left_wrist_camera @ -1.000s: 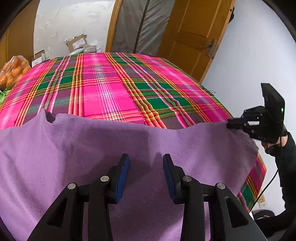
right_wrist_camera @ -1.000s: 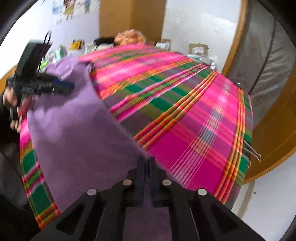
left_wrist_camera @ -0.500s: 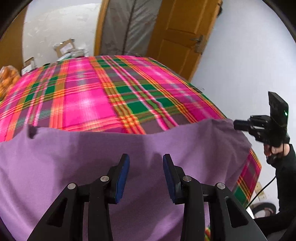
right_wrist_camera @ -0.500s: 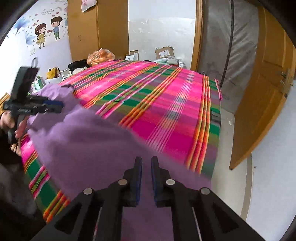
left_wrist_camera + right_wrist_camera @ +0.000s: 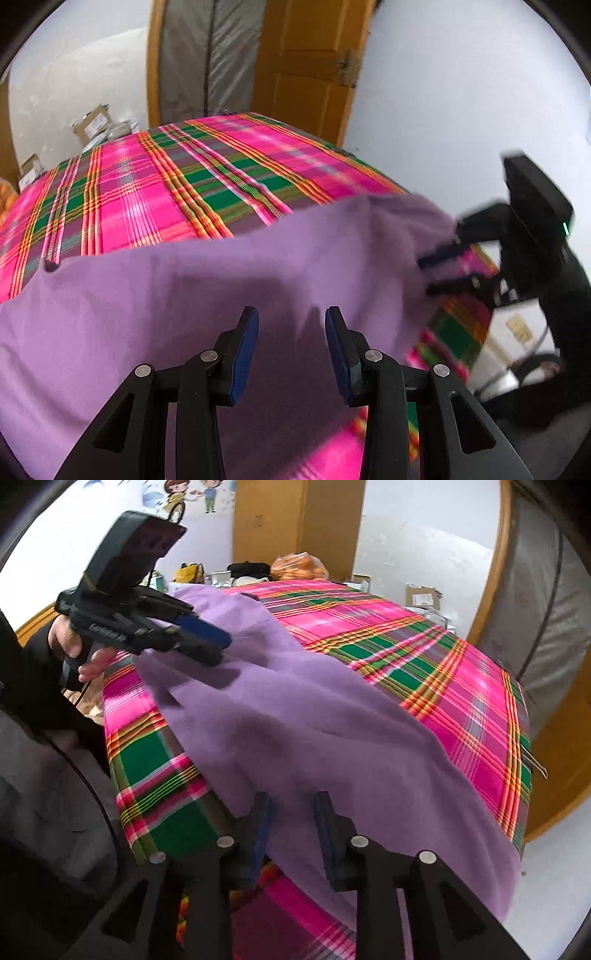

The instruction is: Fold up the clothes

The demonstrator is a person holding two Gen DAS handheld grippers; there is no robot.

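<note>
Left wrist view: your left gripper is hovering with jaws parted over the purple cloth, pads clear of the fabric, nothing pinched. That cloth is lying across the near edge of the pink-green plaid bedspread; its lower part is running out of frame. At far right, your right gripper is motion-blurred, so you can't judge contact with the cloth corner there. From the right wrist view, the right gripper is opening its jaws; the cloth is sitting between the pads, apparently no longer pressed. Your hand is holding the left gripper, tips above the cloth. The bag of oranges behind is half hidden.
</note>
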